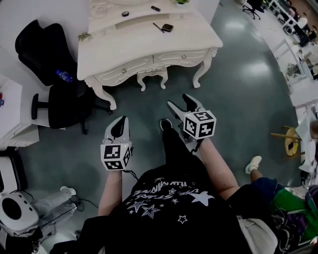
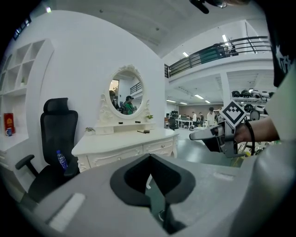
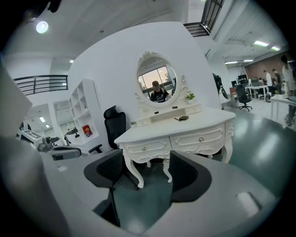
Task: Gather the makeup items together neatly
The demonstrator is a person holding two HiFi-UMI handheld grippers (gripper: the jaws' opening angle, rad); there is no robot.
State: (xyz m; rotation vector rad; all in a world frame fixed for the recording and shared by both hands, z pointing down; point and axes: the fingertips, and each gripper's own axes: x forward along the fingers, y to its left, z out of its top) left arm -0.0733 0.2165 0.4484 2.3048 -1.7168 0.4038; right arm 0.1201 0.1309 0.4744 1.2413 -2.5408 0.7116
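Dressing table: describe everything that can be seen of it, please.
The dressing table is white and looks like painted wood, with carved trim, curved legs and two knobbed drawers. A raised back shelf bears a small plant; an oval mirror rises above it. It stands upright on the floor against a white wall. A few small dark items lie scattered on top. A black office chair stands beside one end.

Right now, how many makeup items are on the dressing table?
4 visible: a round dark item and a dark tube on the raised back shelf, a thin stick beside a dark compact on the main top. Others may be hidden.
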